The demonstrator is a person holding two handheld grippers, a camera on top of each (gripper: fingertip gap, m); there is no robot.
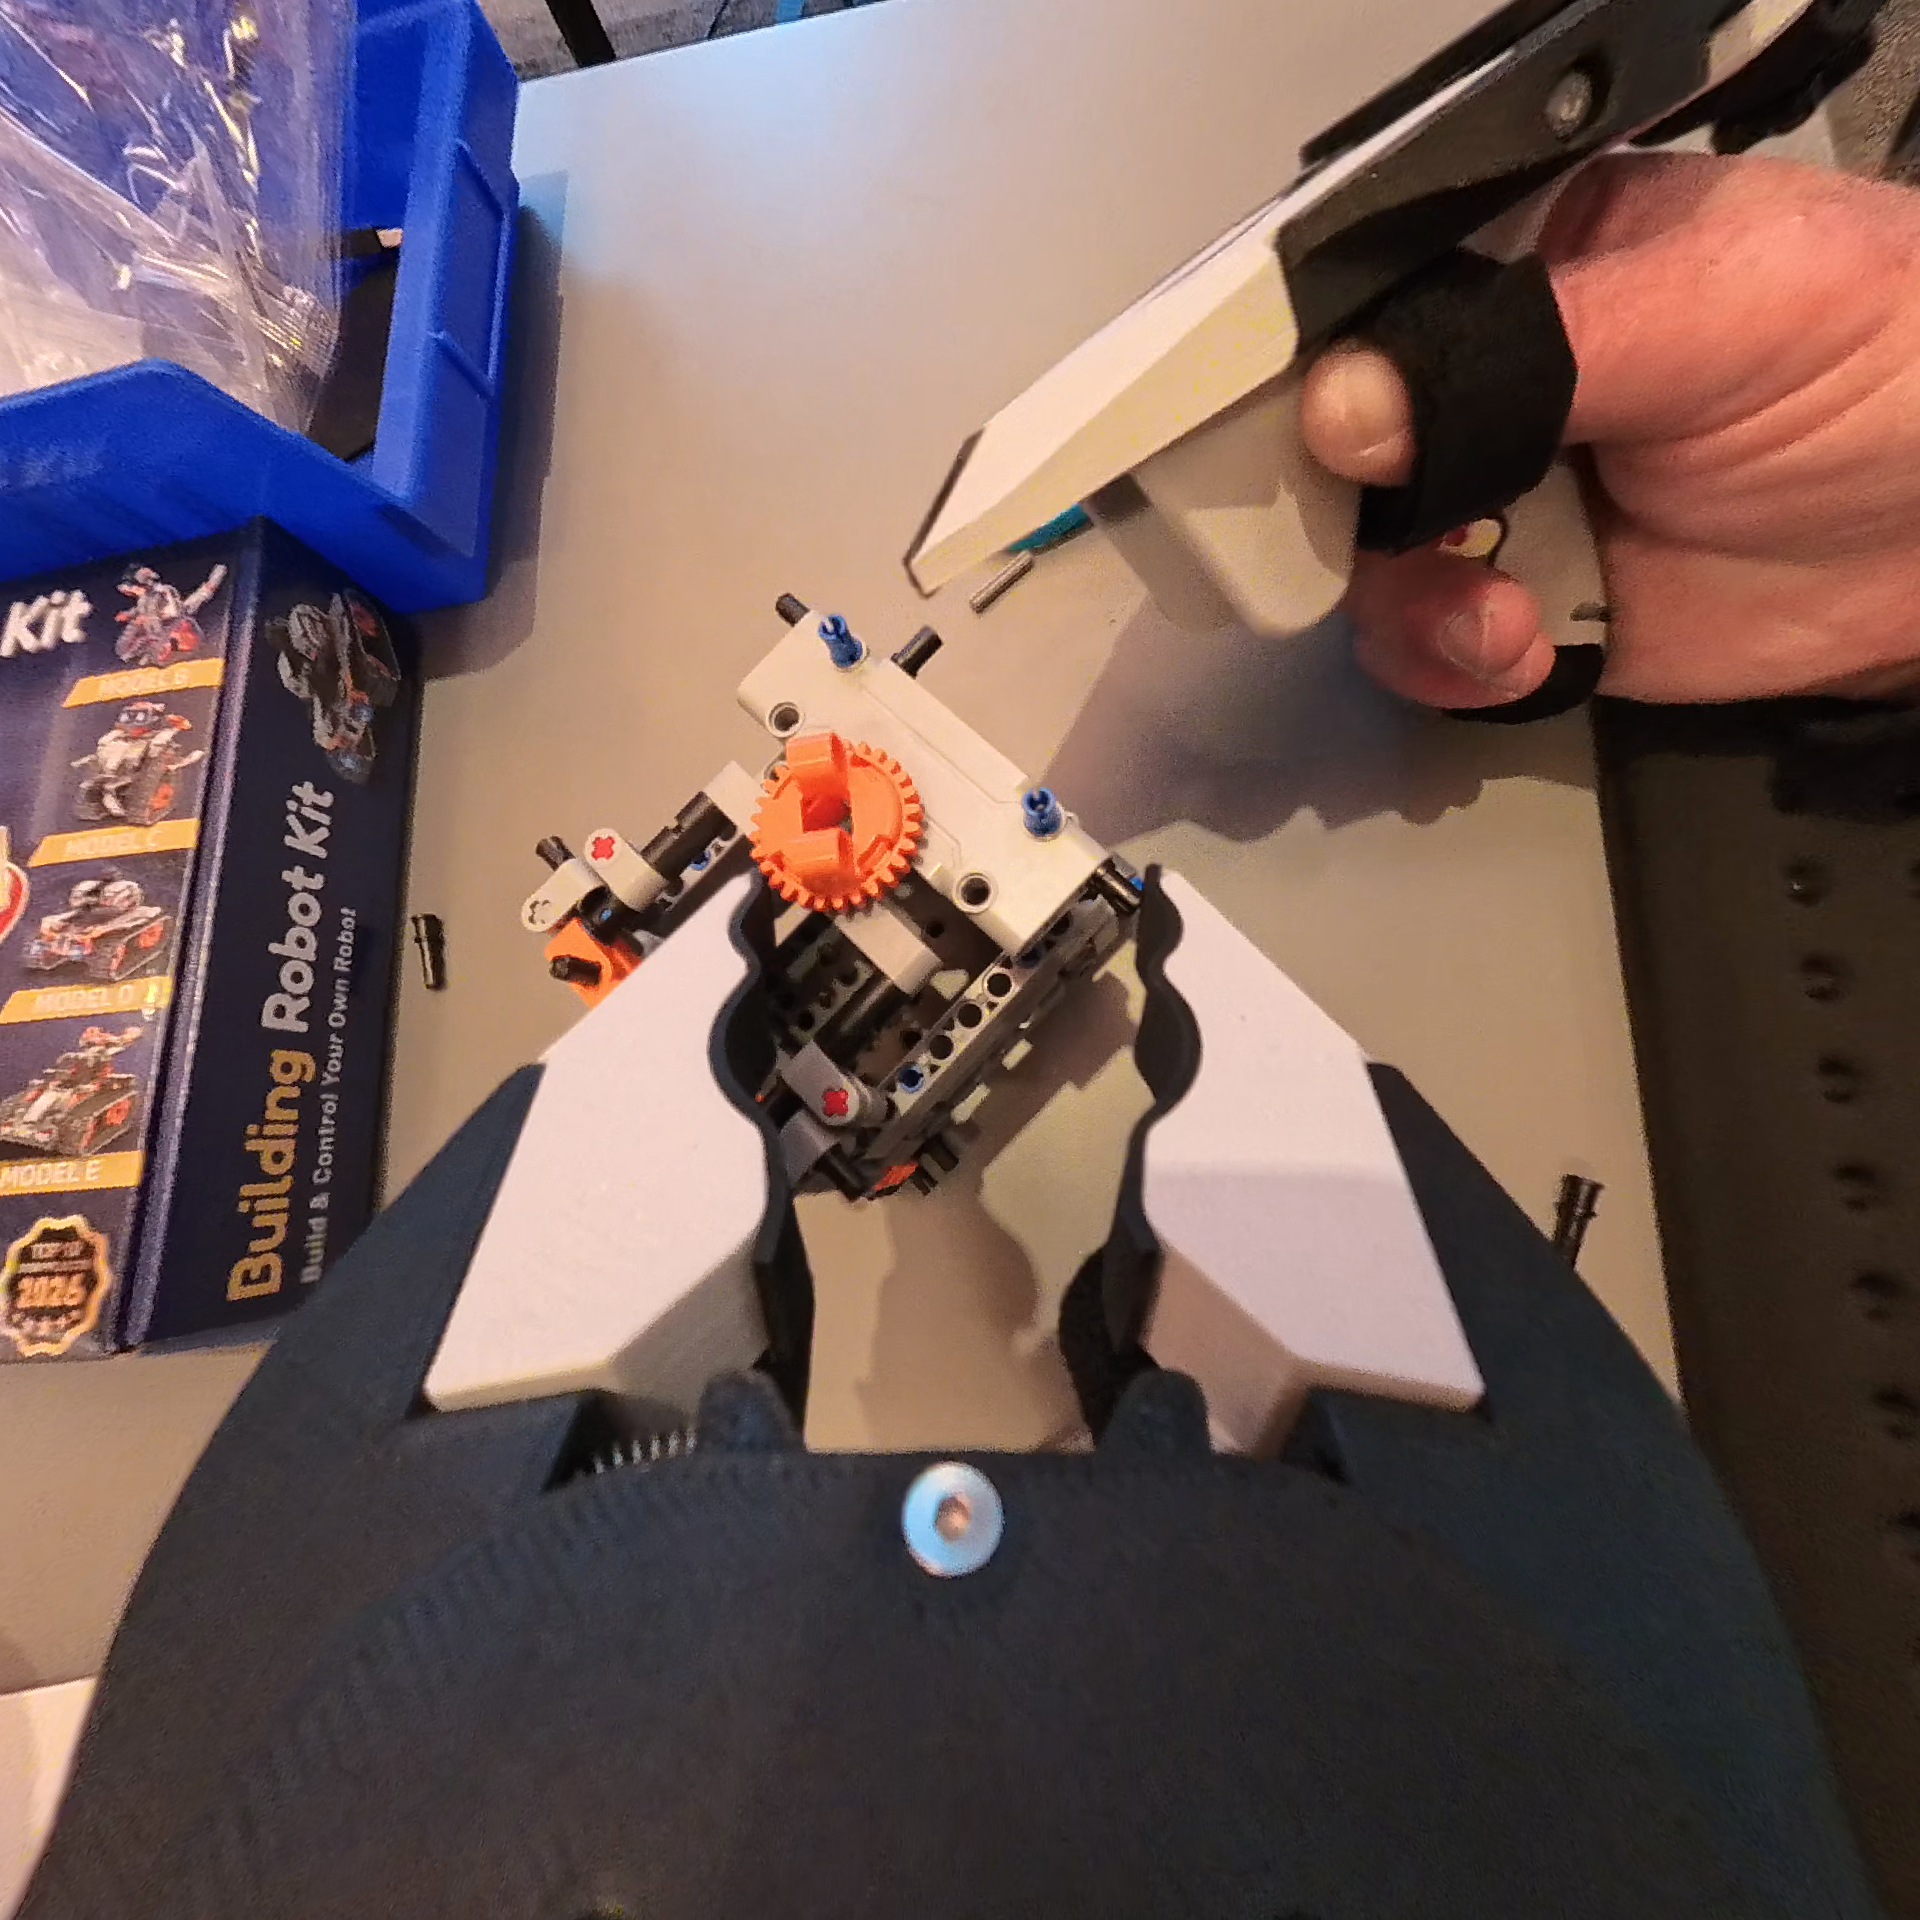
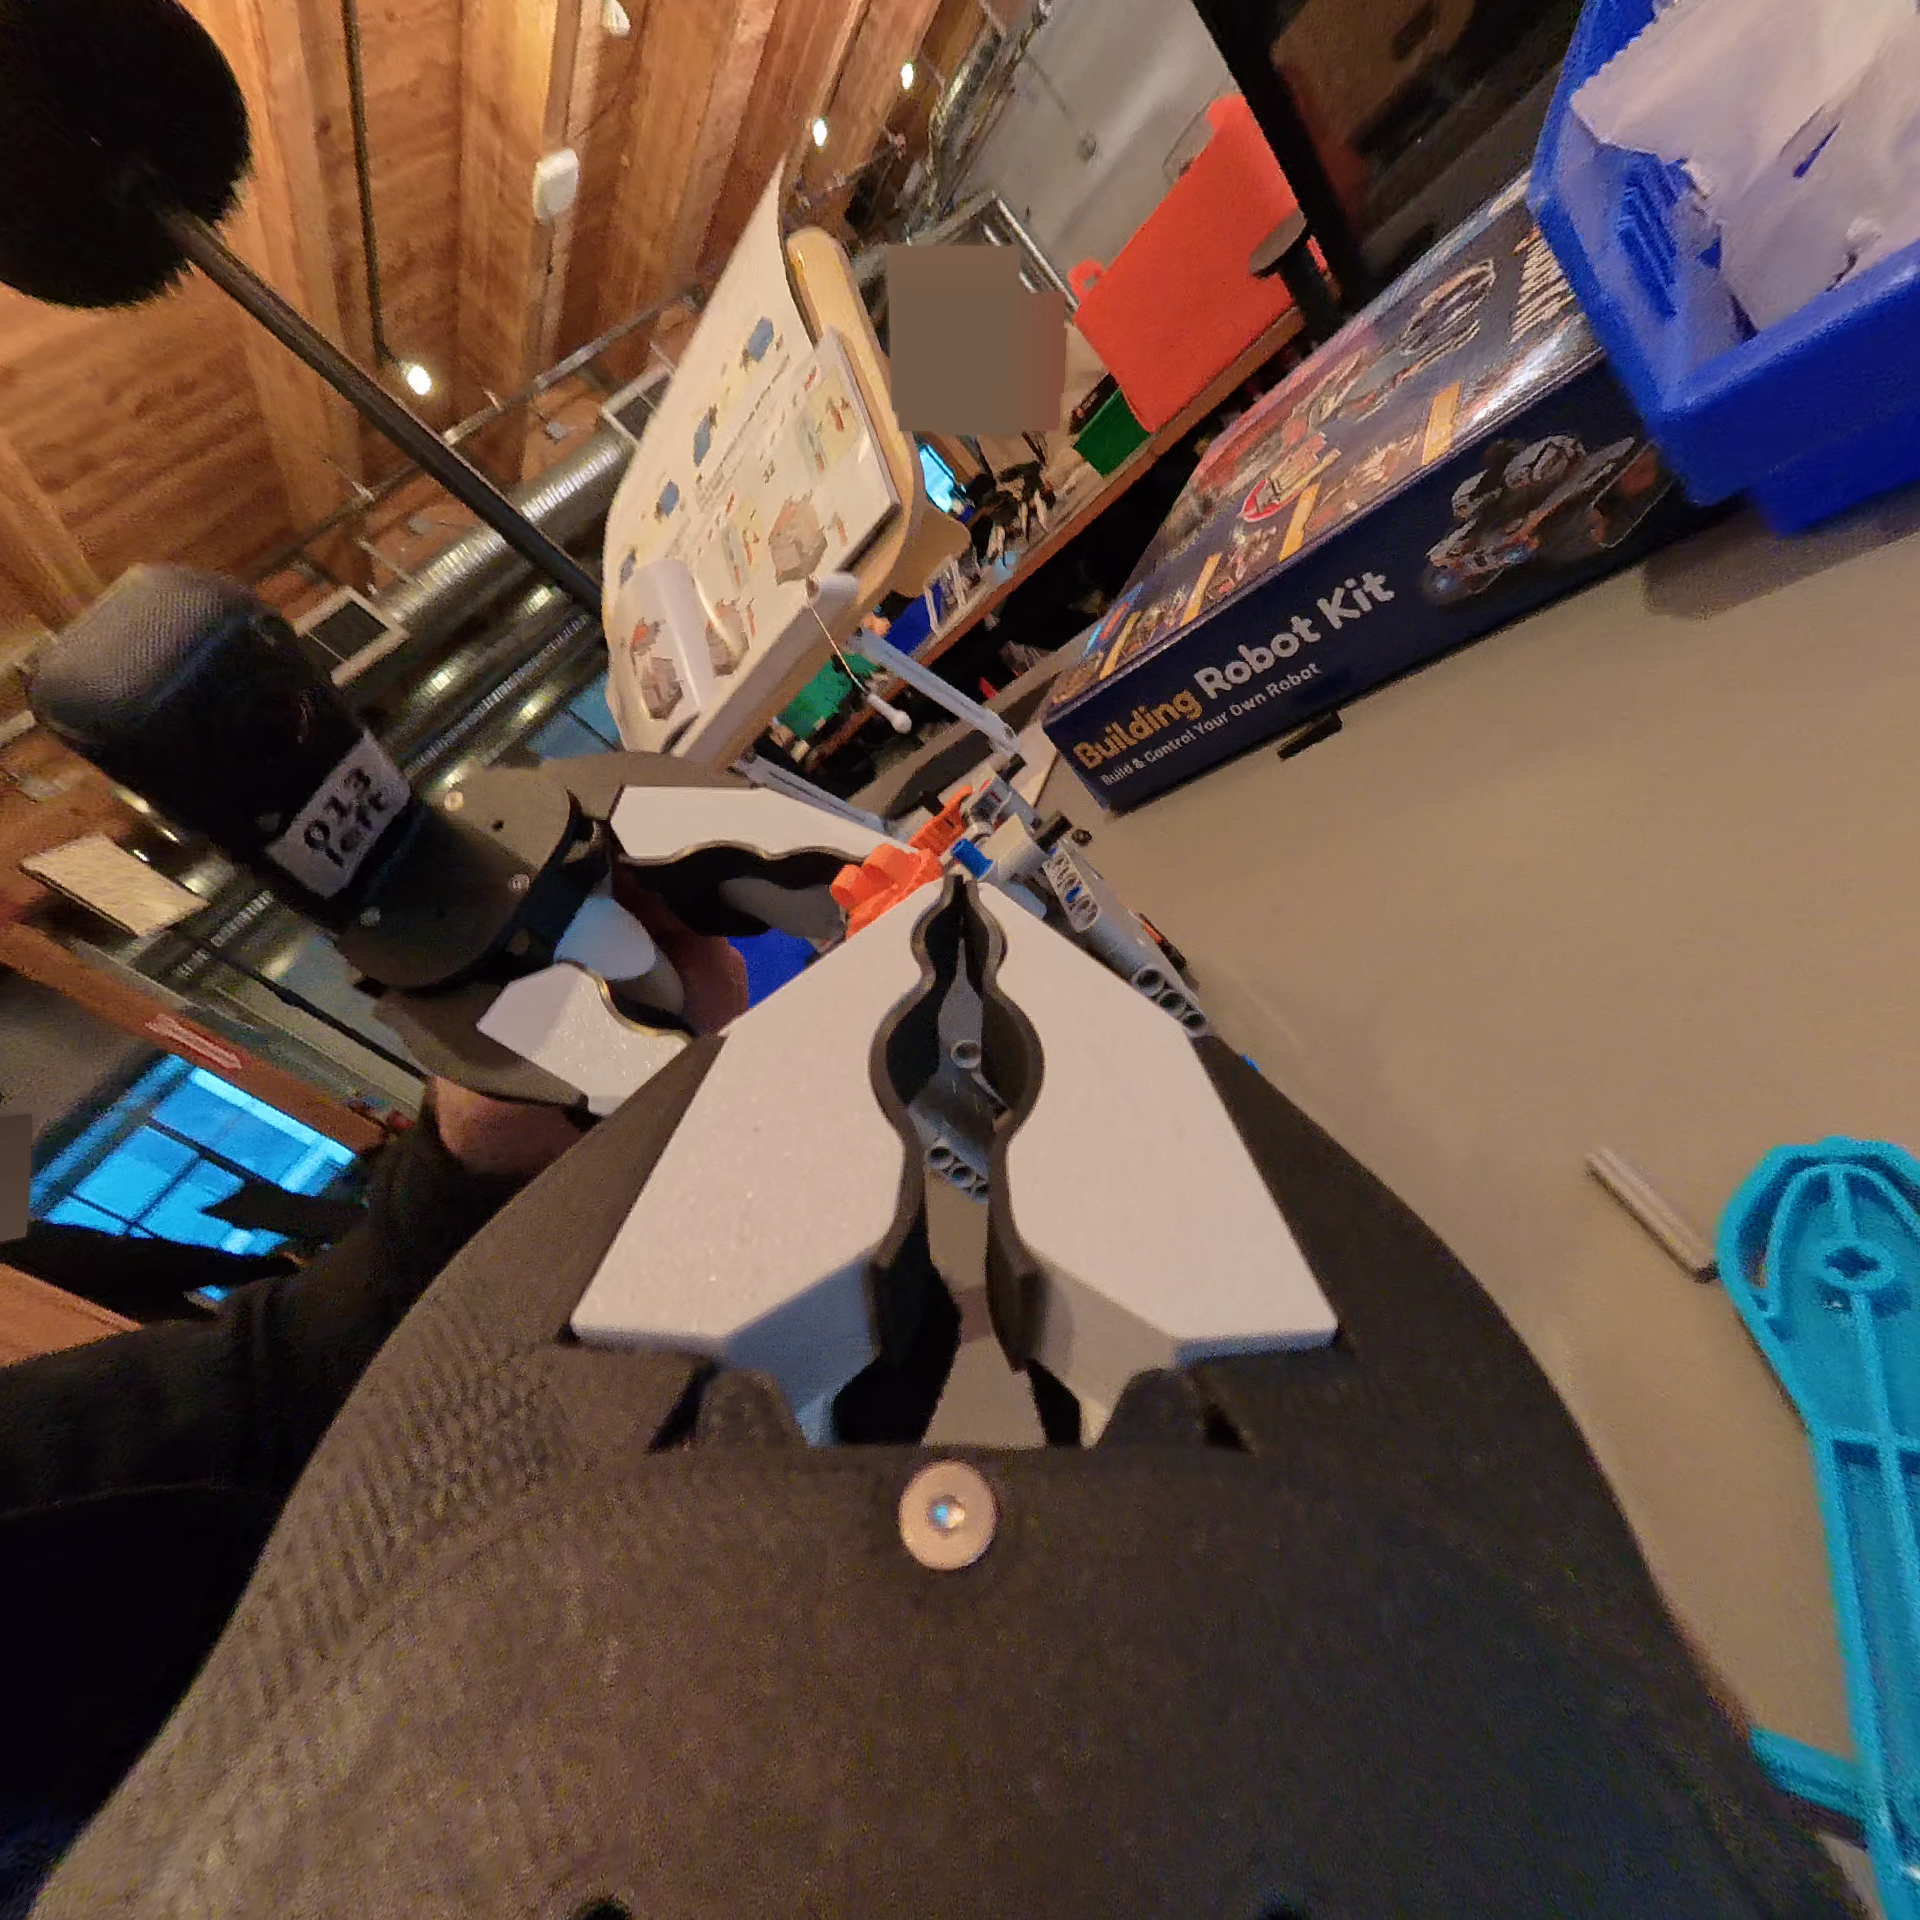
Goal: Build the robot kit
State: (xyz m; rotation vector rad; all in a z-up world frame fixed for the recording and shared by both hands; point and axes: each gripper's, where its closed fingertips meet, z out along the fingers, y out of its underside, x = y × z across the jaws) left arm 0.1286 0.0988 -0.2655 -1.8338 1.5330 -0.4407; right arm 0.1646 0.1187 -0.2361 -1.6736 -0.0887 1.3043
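A small robot model [image 1: 914, 748], built of grey and white holed beams with an orange gear [image 1: 836, 821] on top, stands tilted on the grey table [image 1: 727, 416]. My left gripper [image 1: 948, 888] is spread wide around it, with a pad pressed on each side. The model also shows in the right wrist view [image 2: 1132, 956], with the left gripper [image 2: 758, 940] beside it. My right gripper [image 2: 956, 888] is shut. A hand holds it just above and to the right of the model [image 1: 920, 577]. A grey holed piece [image 2: 961, 1049] shows through the hollow between its pads.
A blue bin [image 1: 436, 312] of plastic bags and a dark kit box [image 1: 260, 935] sit at the left. Loose pins lie on the table [image 1: 428, 948] [image 1: 1000, 582] [image 1: 1574, 1205]. A teal tool [image 2: 1849, 1351] and grey stick [image 2: 1652, 1210] lie nearby. A booklet [image 2: 748, 468] stands behind. Some 5 cm of space lies between my two pairs of fingers.
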